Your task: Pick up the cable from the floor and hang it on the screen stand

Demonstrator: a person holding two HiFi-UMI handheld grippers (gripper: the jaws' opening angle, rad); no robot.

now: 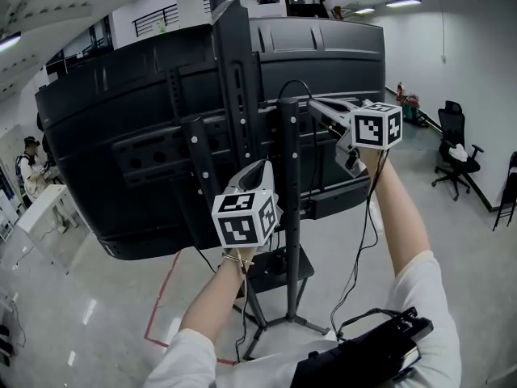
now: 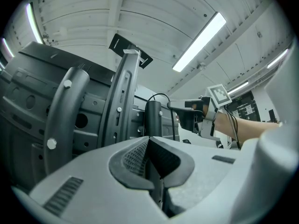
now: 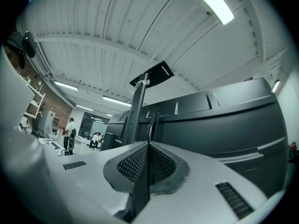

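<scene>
The big black screen (image 1: 121, 136) shows its back, mounted on the screen stand (image 1: 288, 176) with its upright posts. A thin black cable (image 1: 296, 82) loops over the top of the right-hand post. My right gripper (image 1: 311, 103) is level with that post top, shut on the cable; the rest of the cable hangs down under my right arm. In the right gripper view the cable (image 3: 150, 120) rises just past the shut right gripper (image 3: 148, 146). My left gripper (image 1: 260, 166) points up between the posts, lower down, shut with nothing seen in it. The left gripper view shows the left gripper (image 2: 148, 141), the looped cable (image 2: 161, 95) and the right gripper (image 2: 174, 107).
The stand's base shelf (image 1: 279, 265) and legs stand on the glossy floor, next to red floor tape (image 1: 161, 297). An office chair (image 1: 455, 148) is at the far right. A person (image 1: 32, 168) stands by a white table (image 1: 40, 208) at the far left.
</scene>
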